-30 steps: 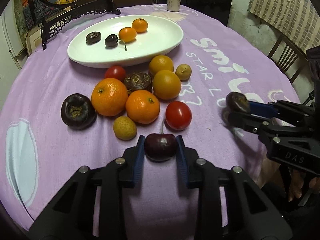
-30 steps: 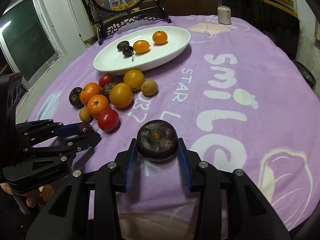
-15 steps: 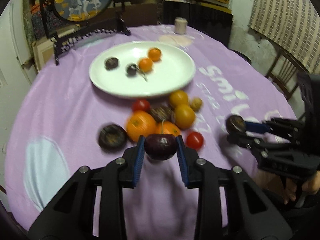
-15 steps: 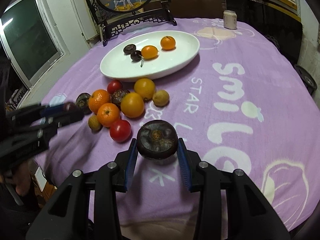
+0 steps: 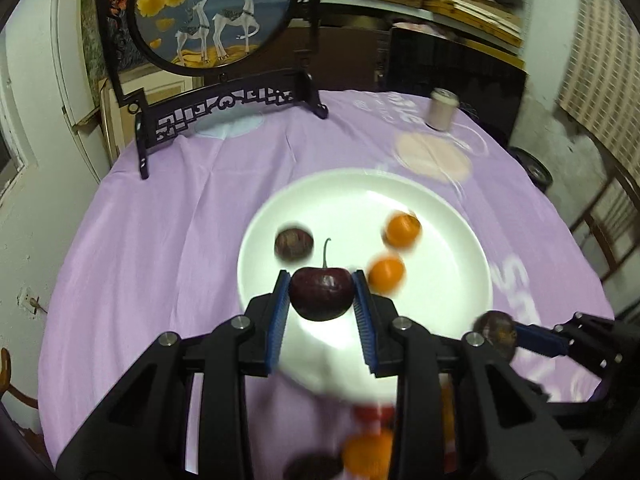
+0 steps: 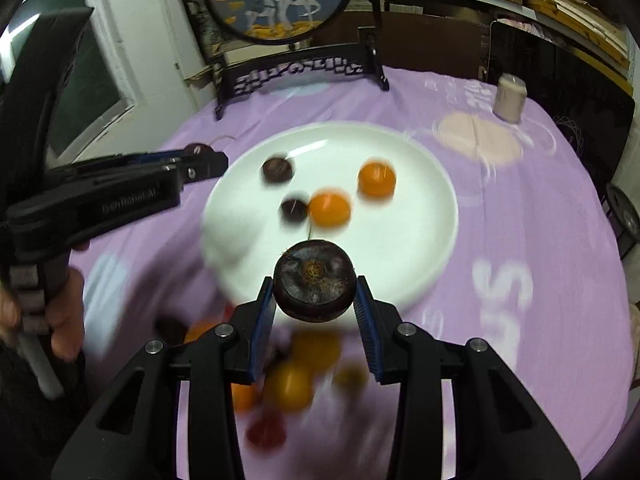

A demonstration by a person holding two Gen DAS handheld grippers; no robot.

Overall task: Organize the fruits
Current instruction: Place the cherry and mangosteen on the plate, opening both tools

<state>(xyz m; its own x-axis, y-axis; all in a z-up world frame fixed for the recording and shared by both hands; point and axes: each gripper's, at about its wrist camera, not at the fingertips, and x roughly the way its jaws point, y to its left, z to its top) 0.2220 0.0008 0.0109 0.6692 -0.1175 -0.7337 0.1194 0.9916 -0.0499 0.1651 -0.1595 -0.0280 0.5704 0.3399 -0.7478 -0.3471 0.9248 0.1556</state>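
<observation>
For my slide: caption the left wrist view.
Left gripper carries a cherry over the white plate.

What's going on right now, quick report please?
Left gripper clamps a dark cherry. Right gripper clamps a dark round fruit. Both over white plate. Nothing blocking.

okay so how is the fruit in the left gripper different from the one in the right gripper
The cherry in the left gripper is smooth, glossy and dark red; the dark brown fruit in the right gripper is dull, rough and flattened. The cherry keeps a thin upright stem; the dark brown fruit shows a round scar facing the camera instead. Both are clamped between blue pads, held over the white plate.
</observation>
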